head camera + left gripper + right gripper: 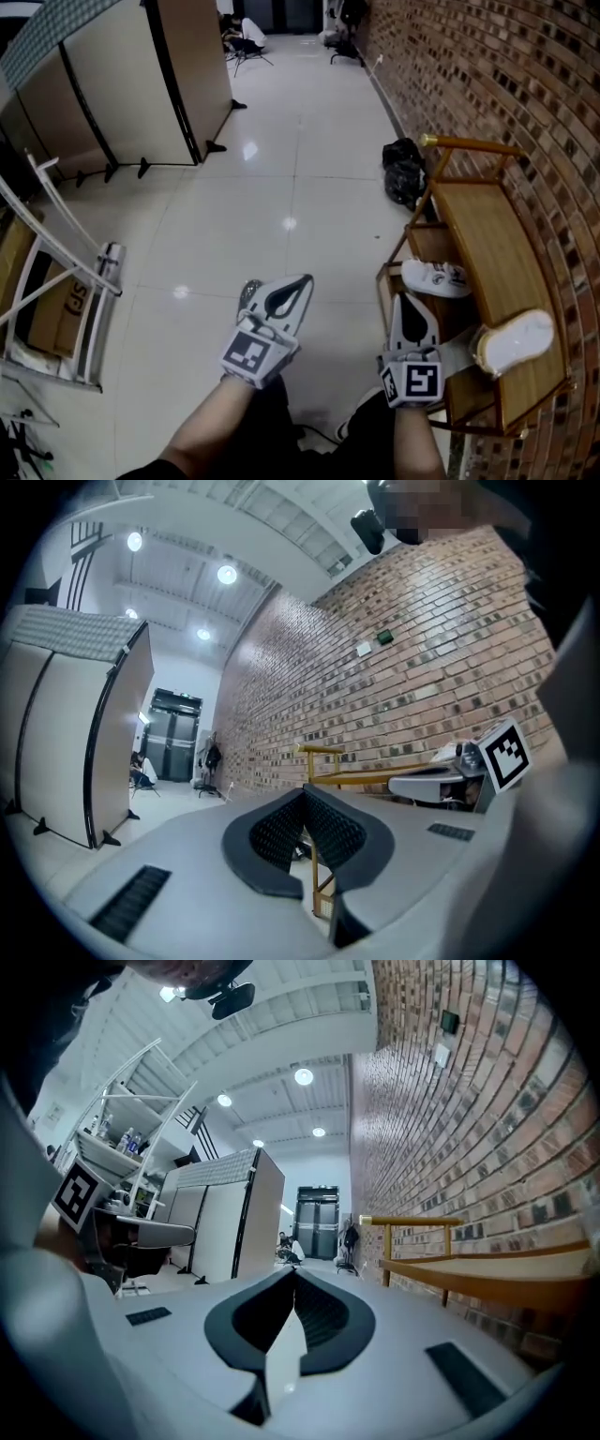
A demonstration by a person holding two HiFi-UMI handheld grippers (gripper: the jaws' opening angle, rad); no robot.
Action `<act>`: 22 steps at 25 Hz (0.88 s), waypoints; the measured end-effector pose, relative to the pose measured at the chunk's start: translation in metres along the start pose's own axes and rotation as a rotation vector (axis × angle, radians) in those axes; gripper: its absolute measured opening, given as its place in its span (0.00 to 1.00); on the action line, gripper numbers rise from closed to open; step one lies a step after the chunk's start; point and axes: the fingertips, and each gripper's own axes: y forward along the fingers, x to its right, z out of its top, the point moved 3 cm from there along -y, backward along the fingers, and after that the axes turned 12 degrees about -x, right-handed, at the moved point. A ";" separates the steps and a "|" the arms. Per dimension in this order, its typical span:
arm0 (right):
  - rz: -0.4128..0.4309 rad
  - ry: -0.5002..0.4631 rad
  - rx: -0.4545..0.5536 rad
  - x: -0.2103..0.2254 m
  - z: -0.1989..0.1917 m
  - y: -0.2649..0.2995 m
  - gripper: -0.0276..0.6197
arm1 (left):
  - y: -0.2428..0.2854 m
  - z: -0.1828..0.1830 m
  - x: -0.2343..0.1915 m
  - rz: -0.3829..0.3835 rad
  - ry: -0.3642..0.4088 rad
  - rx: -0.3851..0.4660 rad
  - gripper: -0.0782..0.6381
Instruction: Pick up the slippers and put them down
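A wooden shoe rack [487,244] stands against the brick wall at the right. One white slipper [436,277] lies on its lower shelf. A second white slipper [516,342] rests on the top board near the front end. My left gripper [305,279] is over the floor left of the rack, shut and empty, its jaws meeting at the tip [303,789]. My right gripper [406,298] is beside the rack's near corner, just short of the lower slipper, also shut with nothing in it [293,1271]. The rack's yellow rail [412,1222] shows to the right of it.
A black bag [404,171] lies on the floor at the rack's far end. Beige partition screens [122,84] stand at the back left. A metal frame with a cardboard box [56,300] is at the left. White tiled floor [281,206] runs between them.
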 end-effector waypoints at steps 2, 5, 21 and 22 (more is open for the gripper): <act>-0.007 0.019 -0.004 0.006 -0.007 0.010 0.06 | 0.013 -0.005 -0.005 -0.007 0.008 -0.014 0.11; -0.014 0.041 -0.028 0.013 -0.019 0.025 0.06 | 0.033 -0.012 -0.010 -0.014 0.011 -0.035 0.11; -0.062 0.094 -0.025 0.056 -0.048 0.090 0.06 | 0.112 -0.049 -0.025 -0.003 -0.055 -0.009 0.11; -0.062 0.091 -0.034 0.055 -0.053 0.089 0.06 | 0.113 -0.055 -0.024 -0.006 -0.064 -0.016 0.11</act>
